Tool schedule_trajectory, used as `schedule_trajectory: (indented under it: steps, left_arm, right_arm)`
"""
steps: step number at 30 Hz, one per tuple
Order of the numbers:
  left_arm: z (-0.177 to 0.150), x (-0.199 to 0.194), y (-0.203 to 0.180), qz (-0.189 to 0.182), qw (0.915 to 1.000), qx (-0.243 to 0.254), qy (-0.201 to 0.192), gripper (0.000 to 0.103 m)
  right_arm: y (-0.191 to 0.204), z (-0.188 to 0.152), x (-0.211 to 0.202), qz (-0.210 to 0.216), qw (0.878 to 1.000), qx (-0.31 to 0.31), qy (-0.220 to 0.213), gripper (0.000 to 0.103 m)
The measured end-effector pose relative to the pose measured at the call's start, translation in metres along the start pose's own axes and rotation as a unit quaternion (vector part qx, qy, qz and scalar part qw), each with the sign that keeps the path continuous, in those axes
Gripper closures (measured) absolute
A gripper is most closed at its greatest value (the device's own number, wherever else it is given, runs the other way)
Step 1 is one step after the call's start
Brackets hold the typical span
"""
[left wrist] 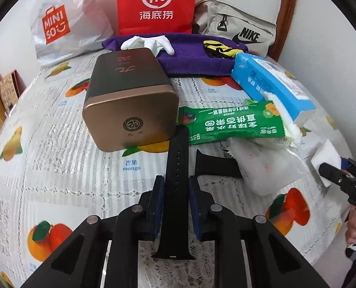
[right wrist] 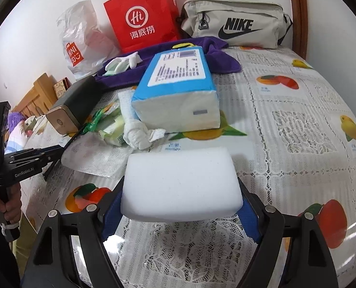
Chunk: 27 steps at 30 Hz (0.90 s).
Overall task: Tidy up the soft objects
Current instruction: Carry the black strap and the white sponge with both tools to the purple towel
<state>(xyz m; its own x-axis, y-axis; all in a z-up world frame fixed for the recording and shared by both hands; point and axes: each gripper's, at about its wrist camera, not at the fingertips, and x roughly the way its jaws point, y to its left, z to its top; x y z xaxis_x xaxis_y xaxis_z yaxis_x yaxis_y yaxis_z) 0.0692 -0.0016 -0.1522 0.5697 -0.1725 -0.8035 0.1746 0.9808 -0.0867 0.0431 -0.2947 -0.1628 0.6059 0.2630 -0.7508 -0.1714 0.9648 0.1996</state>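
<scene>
Left wrist view, left tongs (left wrist: 173, 187) clamping one black strap (left wrist: 175, 168), right tongs (right wrist: 181, 204) gripping one white sponge (right wrist: 180, 184)

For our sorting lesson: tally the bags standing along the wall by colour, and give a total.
White plastic Miniso shopping bag: 1
Red paper carrier bag: 1
Beige fabric Nike bag: 1
Total: 3

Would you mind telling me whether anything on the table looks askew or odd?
The bronze metal tin lies tipped on its side beside the green snack packet, and a crumpled white tissue spills from the blue tissue pack.
</scene>
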Motion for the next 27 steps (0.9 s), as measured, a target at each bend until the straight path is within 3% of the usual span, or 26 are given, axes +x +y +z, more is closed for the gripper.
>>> schedule_trajectory:
  steps: [12,27]
  left_arm:
    - [0.002,-0.038,-0.001,-0.026,0.9991,-0.014,-0.031,0.084]
    - [0.036,-0.079,0.007,-0.013,0.9965,-0.028,-0.078,0.084]
  right_arm:
    - [0.008,0.014,-0.020,-0.003,1.000,-0.014,-0.025,0.022]
    - [0.018,0.046,-0.041,0.000,0.998,-0.031,-0.050,0.022]
